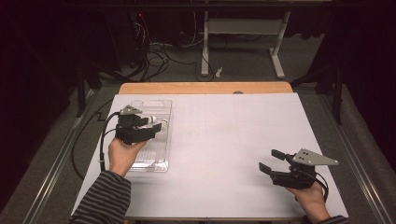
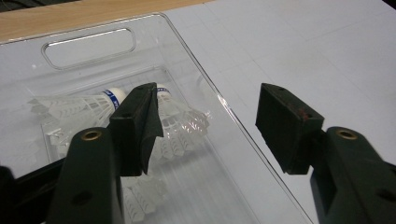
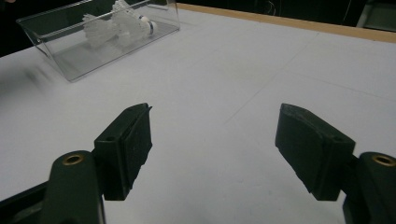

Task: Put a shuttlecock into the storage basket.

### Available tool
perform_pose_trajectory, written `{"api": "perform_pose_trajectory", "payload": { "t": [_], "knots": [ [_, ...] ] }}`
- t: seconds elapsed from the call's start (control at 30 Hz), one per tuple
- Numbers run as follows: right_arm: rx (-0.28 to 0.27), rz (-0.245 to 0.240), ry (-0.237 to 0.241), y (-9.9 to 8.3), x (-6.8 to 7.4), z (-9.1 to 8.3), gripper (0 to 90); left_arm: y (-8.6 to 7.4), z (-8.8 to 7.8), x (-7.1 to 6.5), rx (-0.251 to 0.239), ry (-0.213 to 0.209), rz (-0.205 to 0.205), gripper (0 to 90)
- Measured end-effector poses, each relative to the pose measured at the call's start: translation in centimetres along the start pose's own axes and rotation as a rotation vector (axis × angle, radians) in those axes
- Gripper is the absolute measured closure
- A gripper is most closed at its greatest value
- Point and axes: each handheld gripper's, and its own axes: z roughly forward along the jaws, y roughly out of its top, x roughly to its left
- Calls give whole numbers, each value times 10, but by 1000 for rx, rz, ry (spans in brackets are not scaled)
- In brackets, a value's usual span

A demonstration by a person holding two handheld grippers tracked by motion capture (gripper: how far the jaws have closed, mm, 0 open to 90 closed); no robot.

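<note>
At the frame's left, the left gripper (image 1: 156,125) hung wide open over the clear bin (image 1: 164,140) holding shuttlecocks (image 2: 180,122); the right gripper (image 1: 272,160), lower right, gaped wide and empty

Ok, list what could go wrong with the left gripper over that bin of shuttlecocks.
1. The left gripper, open, straddles the clear bin's wall; lowering could knock the bin.
2. The shuttlecocks lie bunched together, so closing might catch two or crush feathers.
3. The right gripper sits far away, leaving the bin unbraced.

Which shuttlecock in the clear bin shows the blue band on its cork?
The shuttlecock lying on its side left of the left gripper's open jaws. The other one, beside it, has its cork largely behind a jaw, no band visible.
</note>
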Motion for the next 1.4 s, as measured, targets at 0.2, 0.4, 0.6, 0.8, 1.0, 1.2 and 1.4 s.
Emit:
{"api": "perform_pose_trajectory", "payload": {
  "t": [0.2, 0.4, 0.6, 0.8, 1.0, 1.2, 1.4],
  "knots": [
    [-3, 1, -3, 0, -2, 0, 278, -2, -3, 1, 4, -7, -7, 409],
    [1, 0, -5, 0, -1, 0, 278, -3, -9, 0, -4, -21, -4, 409],
    [-1, -1, -5, 0, -1, 0, 278, -2, -12, 1, -14, -28, -17, 405],
    [-1, -4, -9, 0, -1, 0, 278, -4, -16, -1, -23, -38, -8, 399],
    [0, -4, -11, 0, -1, 0, 279, -5, -19, -3, -25, -49, -5, 402],
    [-2, -4, -12, 0, -1, 0, 278, -6, -22, -4, -23, -56, -5, 405],
    [-3, -5, -11, 0, 0, -1, 278, -8, -23, -6, -21, -63, 1, 413]
  ]
}}
